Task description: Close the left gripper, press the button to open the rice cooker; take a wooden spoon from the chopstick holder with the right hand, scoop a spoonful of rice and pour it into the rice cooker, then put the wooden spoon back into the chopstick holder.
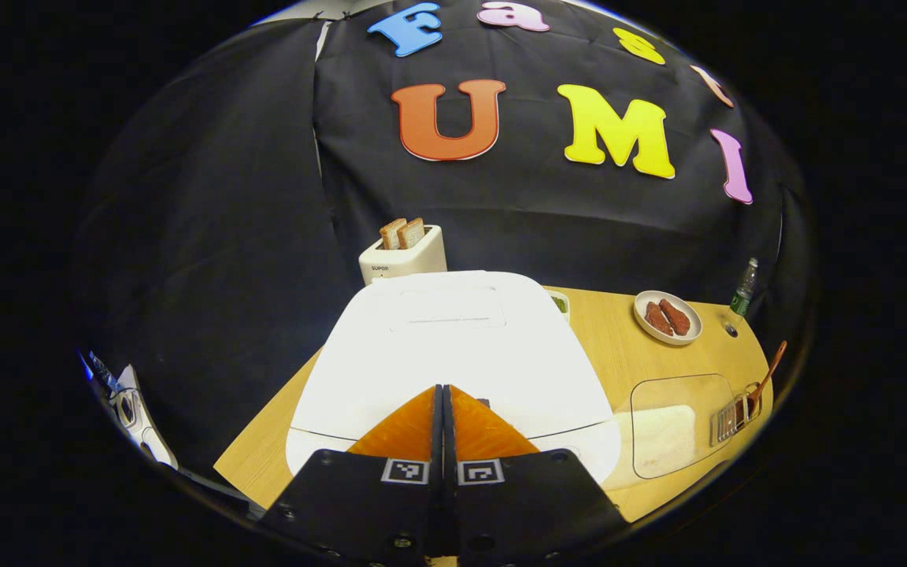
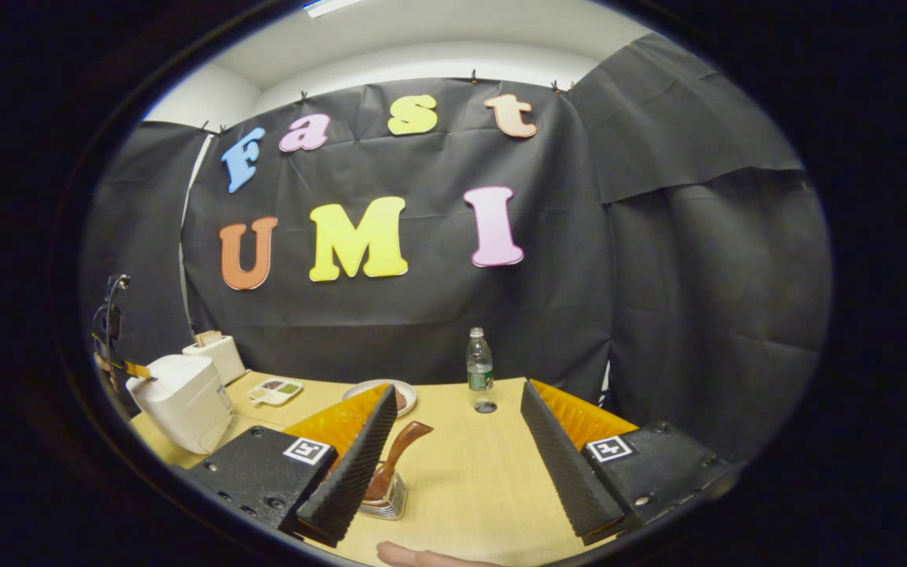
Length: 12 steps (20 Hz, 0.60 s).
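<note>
Smooth glossy white plastic rice cooker on a matt wood-grain table; wooden spoon.

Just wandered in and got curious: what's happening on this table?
A person is working two hand-held grippers. The left gripper, fingers together, sits over the front of the closed white rice cooker, about to press its button. The right gripper is open above the table, near the wooden spoon standing in its holder. No rice scooped yet.

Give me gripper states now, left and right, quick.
Left gripper: closed, empty, over the front edge of the shut rice cooker.
Right gripper: open, empty, wooden spoon in the chopstick holder by its finger.
</note>
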{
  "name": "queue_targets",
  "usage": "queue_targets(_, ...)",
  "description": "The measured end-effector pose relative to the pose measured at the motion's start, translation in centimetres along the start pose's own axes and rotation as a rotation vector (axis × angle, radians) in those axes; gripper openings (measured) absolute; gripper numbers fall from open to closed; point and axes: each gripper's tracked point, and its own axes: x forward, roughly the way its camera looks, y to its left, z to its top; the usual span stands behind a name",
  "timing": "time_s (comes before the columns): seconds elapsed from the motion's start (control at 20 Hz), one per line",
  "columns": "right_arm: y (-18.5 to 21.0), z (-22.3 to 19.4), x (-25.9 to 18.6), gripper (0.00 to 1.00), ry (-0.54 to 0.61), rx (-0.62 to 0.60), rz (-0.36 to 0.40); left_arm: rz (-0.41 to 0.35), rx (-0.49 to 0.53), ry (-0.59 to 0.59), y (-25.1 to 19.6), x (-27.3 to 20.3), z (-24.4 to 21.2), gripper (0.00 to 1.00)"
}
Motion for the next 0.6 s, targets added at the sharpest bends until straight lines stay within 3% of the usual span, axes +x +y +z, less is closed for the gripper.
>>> queue_targets(0.4,1.0,-0.1,-2.0,0.99,-0.006,-0.033,0.009,0.003,-0.002,-0.002,0.1,-0.4,-0.3,0.0)
queue_targets(0.6,1.7,0.1,-3.3,1.0,-0.006,-0.048,0.01,0.035,-0.022,-0.131,1.5,-3.8,3.2,0.0)
